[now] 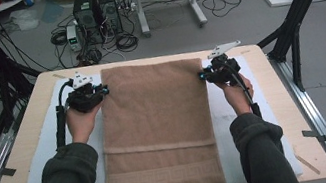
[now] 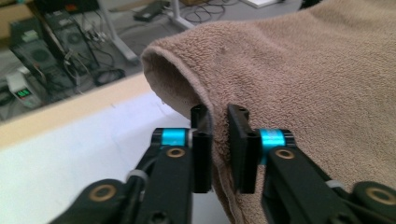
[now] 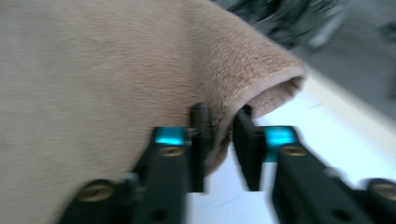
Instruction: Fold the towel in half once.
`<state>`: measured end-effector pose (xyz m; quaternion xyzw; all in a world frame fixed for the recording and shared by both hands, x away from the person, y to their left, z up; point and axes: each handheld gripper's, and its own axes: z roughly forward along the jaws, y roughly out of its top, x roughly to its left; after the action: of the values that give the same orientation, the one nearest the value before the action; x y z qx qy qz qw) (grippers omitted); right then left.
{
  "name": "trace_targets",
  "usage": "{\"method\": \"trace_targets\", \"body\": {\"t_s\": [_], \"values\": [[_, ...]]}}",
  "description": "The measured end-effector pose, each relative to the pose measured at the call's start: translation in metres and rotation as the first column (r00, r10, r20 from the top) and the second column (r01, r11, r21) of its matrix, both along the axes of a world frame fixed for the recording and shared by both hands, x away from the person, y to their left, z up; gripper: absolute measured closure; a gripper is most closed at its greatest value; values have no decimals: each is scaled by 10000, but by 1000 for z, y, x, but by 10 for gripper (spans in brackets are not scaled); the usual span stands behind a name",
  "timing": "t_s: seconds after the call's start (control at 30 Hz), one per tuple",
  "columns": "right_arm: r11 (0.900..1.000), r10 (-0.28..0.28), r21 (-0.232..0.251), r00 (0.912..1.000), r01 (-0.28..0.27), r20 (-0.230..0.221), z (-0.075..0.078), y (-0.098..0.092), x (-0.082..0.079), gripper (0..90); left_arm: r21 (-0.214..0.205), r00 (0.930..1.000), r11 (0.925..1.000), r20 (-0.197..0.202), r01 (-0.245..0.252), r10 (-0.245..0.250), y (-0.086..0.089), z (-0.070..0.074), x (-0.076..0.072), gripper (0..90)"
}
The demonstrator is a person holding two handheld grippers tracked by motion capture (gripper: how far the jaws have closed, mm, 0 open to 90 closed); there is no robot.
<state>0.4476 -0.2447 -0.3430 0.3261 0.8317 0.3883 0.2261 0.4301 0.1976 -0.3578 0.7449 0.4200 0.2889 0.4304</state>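
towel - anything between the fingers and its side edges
Nothing visible. The left gripper and right gripper each already have a side edge of the brown towel between their fingers, near its far corners.

You've got a brown towel (image 1: 156,123): looped terry cloth, matt, rough pile, with a flatter woven band near your end. Under it sits a white mat (image 1: 48,142), smooth and matt, on a table (image 1: 23,146) with a pale wood-look top, low sheen. Left gripper (image 2: 219,140) and right gripper (image 3: 223,140): matt black plastic jaws, glossy blue metallic collars, brass-coloured pivot rivets.
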Motion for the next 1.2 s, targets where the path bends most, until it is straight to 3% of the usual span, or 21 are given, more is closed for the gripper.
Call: {"method": "trace_targets", "body": {"t_s": [0.03,0.07,0.13,0.2,0.3,0.37,0.4,0.47,0.53,0.67,0.83,0.93,1.13,1.2], "values": [[9997,-158,184,9999,157,20,-2,-3,4,621,-128,9998,9999,-152,-104,102,2,0,3,636],[9983,-297,491,9992,310,-272,-6,-6,8,578,-235,9996,9997,-277,-117,111,6,-2,5,591],[9972,-273,663,9940,344,-1063,-17,-10,12,538,-272,9980,9996,-634,-21,3,11,-5,5,567],[9984,-117,537,9890,198,-1473,-25,-11,10,508,-347,9968,9993,-782,138,-165,16,-10,0,545],[9969,234,781,9718,-52,-2348,-27,-8,6,472,-462,9946,9974,-857,550,-588,20,-16,-13,514],[9982,453,485,9723,-351,-2295,-22,-2,-3,462,-502,9911,9952,-989,846,-892,20,-20,-23,500],[9976,572,505,9718,-468,-2288,-18,1,-7,452,-452,9857,9939,-1311,1010,-1062,20,-21,-26,488],[9946,891,712,9751,-760,-2031,-9,5,-18,452,-401,9866,9911,-988,1267,-1302,20,-22,-39,468],[9936,1029,620,9844,-949,-1426,-2,8,-32,454,-547,9860,9884,-812,1418,-1459,21,-23,-49,470],[9895,1264,865,9837,-1159,-1277,-1,4,-49,431,-665,9833,9839,-642,1658,-1700,25,-27,-68,456],[9881,1314,966,9828,-1193,-1300,-12,-4,-69,420,-675,9774,9780,-641,1973,-2016,28,-33,-90,420],[9900,1341,627,9809,-1264,-1408,-22,-5,-81,417,-553,9717,9740,-759,2199,-2237,25,-39,-103,390],[9824,1793,777,9737,-1697,-1407,-42,-3,-105,439,-279,9640,9680,-885,2493,-2508,20,-56,-123,411],[9799,1947,725,9708,-1860,-1403,-50,-1,-110,462,-141,9568,9640,-1189,2657,-2654,18,-62,-126,436]]}}
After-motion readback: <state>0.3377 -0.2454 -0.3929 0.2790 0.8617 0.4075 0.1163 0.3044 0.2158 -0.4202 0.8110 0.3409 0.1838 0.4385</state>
